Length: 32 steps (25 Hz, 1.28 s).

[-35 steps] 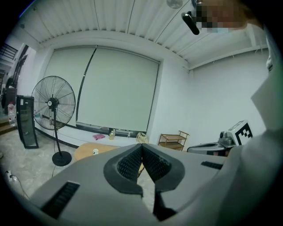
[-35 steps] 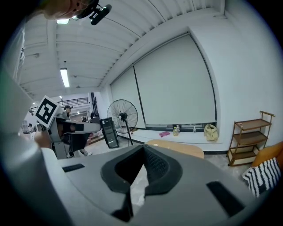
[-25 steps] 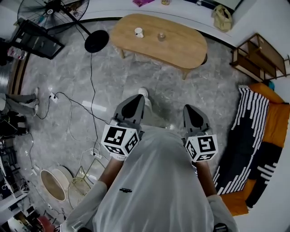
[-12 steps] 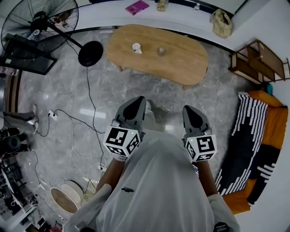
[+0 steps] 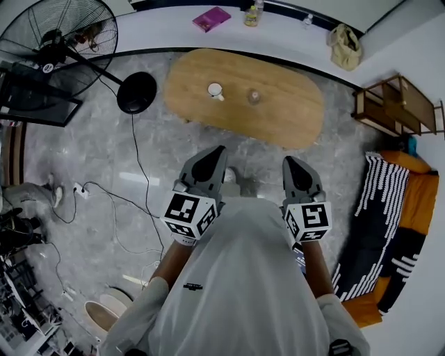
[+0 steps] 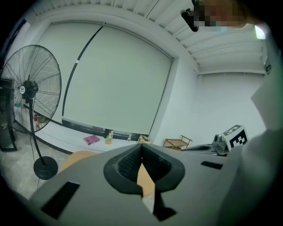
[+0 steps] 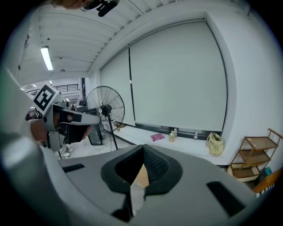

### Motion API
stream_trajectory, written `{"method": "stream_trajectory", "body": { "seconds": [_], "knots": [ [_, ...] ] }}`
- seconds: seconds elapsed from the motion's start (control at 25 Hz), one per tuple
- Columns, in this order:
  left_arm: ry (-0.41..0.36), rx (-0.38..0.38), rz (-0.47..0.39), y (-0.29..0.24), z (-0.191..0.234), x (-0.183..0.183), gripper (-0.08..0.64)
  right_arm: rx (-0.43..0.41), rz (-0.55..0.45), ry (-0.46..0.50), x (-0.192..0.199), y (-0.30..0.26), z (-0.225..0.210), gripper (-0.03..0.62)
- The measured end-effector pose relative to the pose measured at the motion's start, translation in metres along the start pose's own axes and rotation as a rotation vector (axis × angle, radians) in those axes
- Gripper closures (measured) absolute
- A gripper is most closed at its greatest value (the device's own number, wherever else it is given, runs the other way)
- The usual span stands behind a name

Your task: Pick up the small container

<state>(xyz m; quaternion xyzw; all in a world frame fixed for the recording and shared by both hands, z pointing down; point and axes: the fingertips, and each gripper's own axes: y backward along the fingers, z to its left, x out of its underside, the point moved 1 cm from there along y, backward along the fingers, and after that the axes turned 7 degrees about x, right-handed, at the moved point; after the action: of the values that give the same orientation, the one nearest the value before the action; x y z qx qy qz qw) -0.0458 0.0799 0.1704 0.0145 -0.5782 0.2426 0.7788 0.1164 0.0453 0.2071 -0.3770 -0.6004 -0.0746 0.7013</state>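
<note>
- The left gripper [image 5: 216,151] has its jaws pressed together at the tips, with nothing between them
- The right gripper [image 5: 289,163] is likewise closed and empty
- Both are held side by side in front of the person's chest, above the grey floor [image 5: 139,153] and pointing toward the wooden table [image 5: 292,111]
- The small container [image 5: 254,96], clear, stands near the middle of the table, well apart from both grippers
- A white cup [image 5: 215,90] stands near it, to its left
- A standing fan [image 5: 49,42] is at the far left, and a pink book [image 5: 211,19] lies on the white ledge beyond the table
</note>
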Motion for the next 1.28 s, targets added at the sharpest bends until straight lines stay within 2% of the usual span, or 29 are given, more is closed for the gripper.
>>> {"method": "stream_trajectory", "body": {
  "seconds": [0.4,0.68,0.88,1.08,1.28],
  "knots": [
    [0.000,0.040,0.022,-0.022,0.018,-0.002,0.541,-0.027,0.013,0.045,-0.016,-0.036,0.005,0.586],
    [0.060,0.048,0.080,-0.054,0.025,0.012,0.541,-0.056,0.026,0.068,-0.010,-0.061,-0.005,0.586],
    [0.078,0.061,0.132,-0.083,0.021,0.014,0.541,-0.062,0.029,0.046,-0.008,-0.085,-0.024,0.586],
    [0.086,0.045,0.177,-0.114,0.029,0.024,0.541,-0.076,0.014,0.071,-0.015,-0.112,-0.046,0.585],
    [0.106,0.016,0.214,-0.148,0.031,0.039,0.541,-0.102,0.021,0.092,-0.002,-0.137,-0.080,0.586]
  ]
}}
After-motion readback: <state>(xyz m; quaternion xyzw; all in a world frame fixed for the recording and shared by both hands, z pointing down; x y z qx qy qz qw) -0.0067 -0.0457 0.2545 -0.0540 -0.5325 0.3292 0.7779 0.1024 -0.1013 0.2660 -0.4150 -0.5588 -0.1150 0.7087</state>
